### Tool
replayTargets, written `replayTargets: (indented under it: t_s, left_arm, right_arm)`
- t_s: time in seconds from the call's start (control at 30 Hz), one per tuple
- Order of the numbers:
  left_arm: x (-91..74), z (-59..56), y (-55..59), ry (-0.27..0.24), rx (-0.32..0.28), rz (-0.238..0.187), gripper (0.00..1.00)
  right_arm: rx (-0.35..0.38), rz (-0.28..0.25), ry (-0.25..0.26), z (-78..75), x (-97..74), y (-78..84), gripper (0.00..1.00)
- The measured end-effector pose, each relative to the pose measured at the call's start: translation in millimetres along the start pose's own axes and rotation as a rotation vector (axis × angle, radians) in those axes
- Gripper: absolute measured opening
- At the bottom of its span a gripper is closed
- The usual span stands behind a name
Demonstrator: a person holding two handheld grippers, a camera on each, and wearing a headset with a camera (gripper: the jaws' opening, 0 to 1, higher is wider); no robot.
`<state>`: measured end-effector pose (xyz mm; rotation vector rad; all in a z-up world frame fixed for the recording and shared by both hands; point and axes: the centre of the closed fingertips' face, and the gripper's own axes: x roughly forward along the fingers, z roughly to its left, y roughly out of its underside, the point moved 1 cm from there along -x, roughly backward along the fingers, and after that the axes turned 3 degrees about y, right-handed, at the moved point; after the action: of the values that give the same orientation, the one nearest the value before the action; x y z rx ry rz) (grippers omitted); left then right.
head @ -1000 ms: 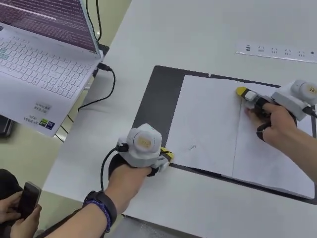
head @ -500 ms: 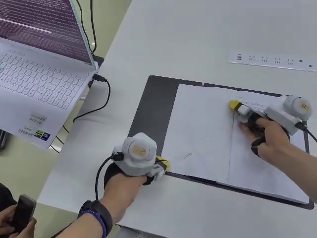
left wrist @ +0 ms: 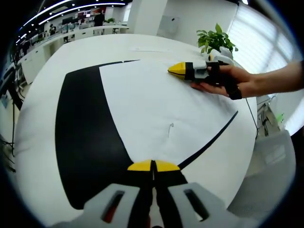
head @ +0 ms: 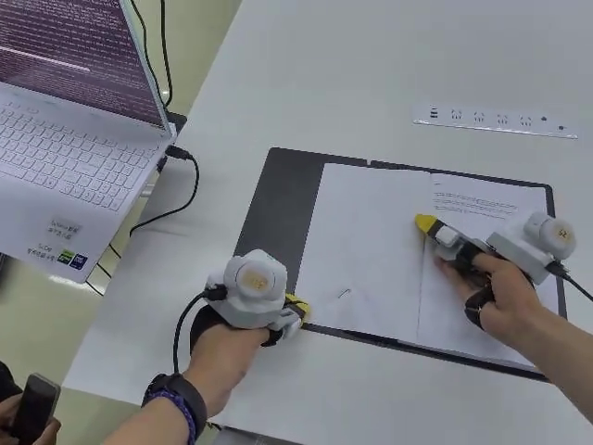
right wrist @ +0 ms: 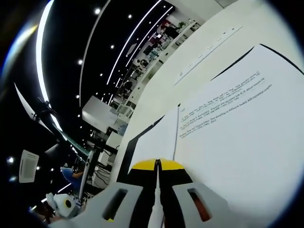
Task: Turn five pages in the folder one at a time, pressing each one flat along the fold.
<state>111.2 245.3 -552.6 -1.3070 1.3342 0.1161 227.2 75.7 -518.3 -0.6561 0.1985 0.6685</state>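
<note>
Right gripper (head: 425, 223), jaws together, presses the folder's (head: 283, 204) fold (head: 419, 301). Left gripper (head: 298, 305), likewise closed, pins its near edge. Next: lift the right-hand page (head: 491, 232).

L hand-held gripper (head: 298, 306), R hand-held gripper (head: 424, 223): white, yellow tips; dark wristband (head: 182, 394).

The setting is an open-plan office: a white table (head: 371, 56) carries a laptop (head: 65, 139) at 10 o'clock and a power strip (head: 494, 120) at 1 o'clock in the head view, while the left gripper view shows rows of desks (left wrist: 61, 35) at 11 o'clock beneath ceiling light strips (left wrist: 76, 6) and a potted plant (left wrist: 216, 40) at 1 o'clock.
</note>
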Motion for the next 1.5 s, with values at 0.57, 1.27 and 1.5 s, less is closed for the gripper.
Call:
replayTargets:
  t_s: [0.57,1.27,1.5]
  left_arm:
    - [-0.3,-0.4,0.0,-0.005,0.004,-0.001,0.0]
    - [-0.5,-1.3,1.0,-0.017,0.022,0.001,0.0]
    - [-1.3,-1.7,2.6,-0.016,0.029,0.004,0.0]
  right_arm:
    - [0.025,0.027,-0.038,5.8,-28.5,37.6,0.0]
    - [0.021,0.093,-0.049,-0.3,-63.0,83.2,0.0]
    - [0.007,0.113,-0.042,-4.2,-76.5,100.9,0.0]
